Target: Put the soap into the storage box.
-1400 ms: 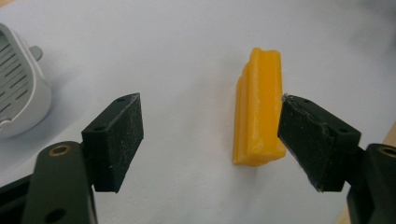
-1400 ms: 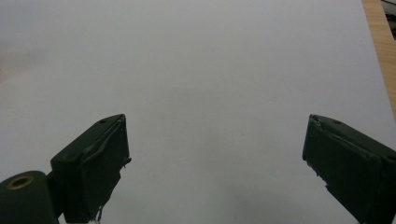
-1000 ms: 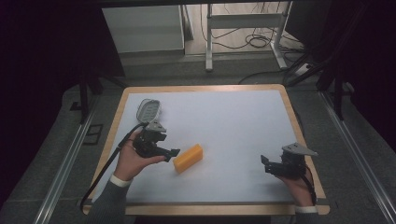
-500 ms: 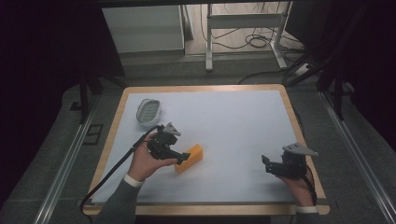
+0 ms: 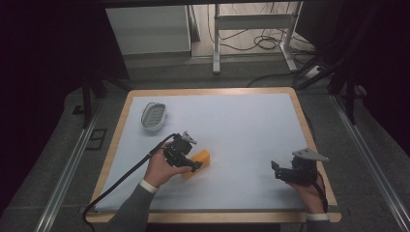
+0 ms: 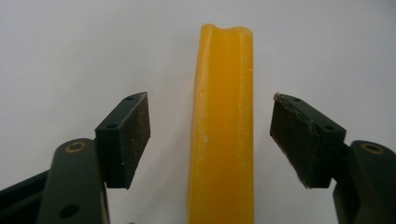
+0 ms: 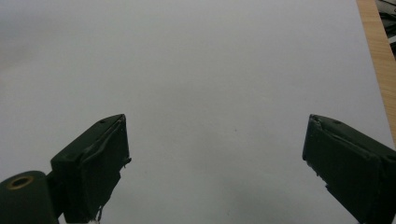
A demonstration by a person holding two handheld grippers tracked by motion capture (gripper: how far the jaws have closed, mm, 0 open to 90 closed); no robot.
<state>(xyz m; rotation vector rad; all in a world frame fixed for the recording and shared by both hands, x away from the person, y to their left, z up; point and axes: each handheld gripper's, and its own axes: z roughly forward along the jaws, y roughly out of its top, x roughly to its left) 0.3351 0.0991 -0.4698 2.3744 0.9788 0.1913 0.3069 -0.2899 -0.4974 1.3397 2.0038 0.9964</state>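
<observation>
Block (image 5: 199, 163) between left tool (image 5: 193, 166) jaws, dish (image 5: 154, 116) behind, right tool (image 5: 274, 170) well apart

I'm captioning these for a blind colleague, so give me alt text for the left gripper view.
A long yellow bar lies on a white table, running straight up the middle between the left gripper's two open black jaws. Neither jaw touches the bar; a gap shows on each side.

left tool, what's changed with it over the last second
The left tool moved from near the grey dish to the yellow block, jaws open on either side of it, not gripping. Block, dish and right tool stayed put.
</observation>
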